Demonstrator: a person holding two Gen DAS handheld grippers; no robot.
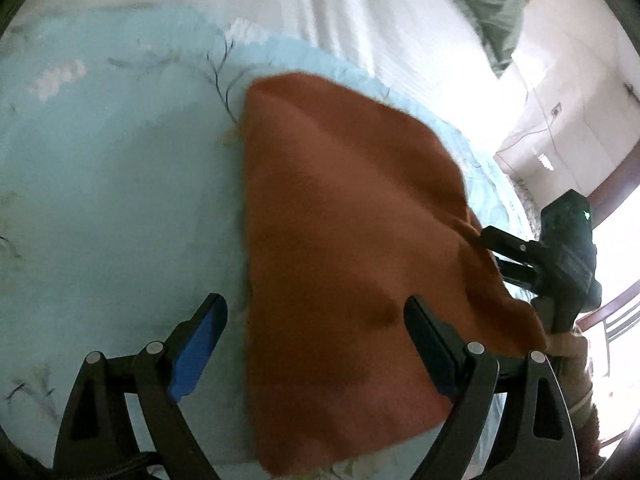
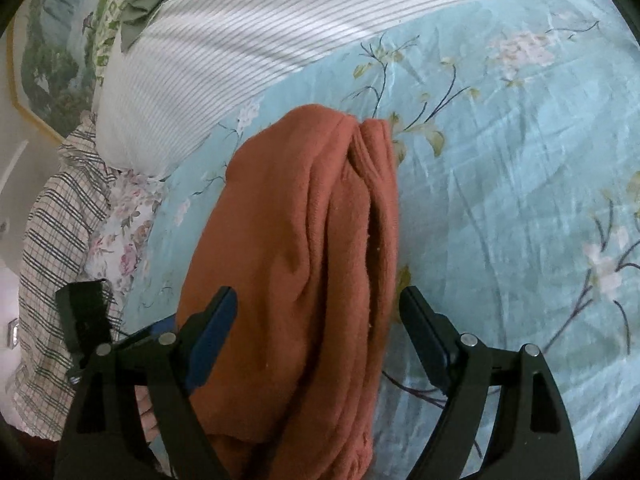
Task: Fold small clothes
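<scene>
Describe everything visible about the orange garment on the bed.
The orange garment is a rust-coloured, soft fleece-like piece, folded over itself into a long bundle with several lengthwise creases along one side. It lies flat on the light blue floral bedsheet, near a white striped pillow. Both tongs stand open around its near end; neither visibly pinches it.

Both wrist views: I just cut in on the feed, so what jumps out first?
The rust-orange garment dominates, lying folded in long pleats on the light blue floral bedsheet straight ahead of the right gripper, whose jaws stand open around it without pressing. In the left wrist view the same cloth spreads flat ahead of the open left gripper. A white striped pillow lies beyond it.
</scene>
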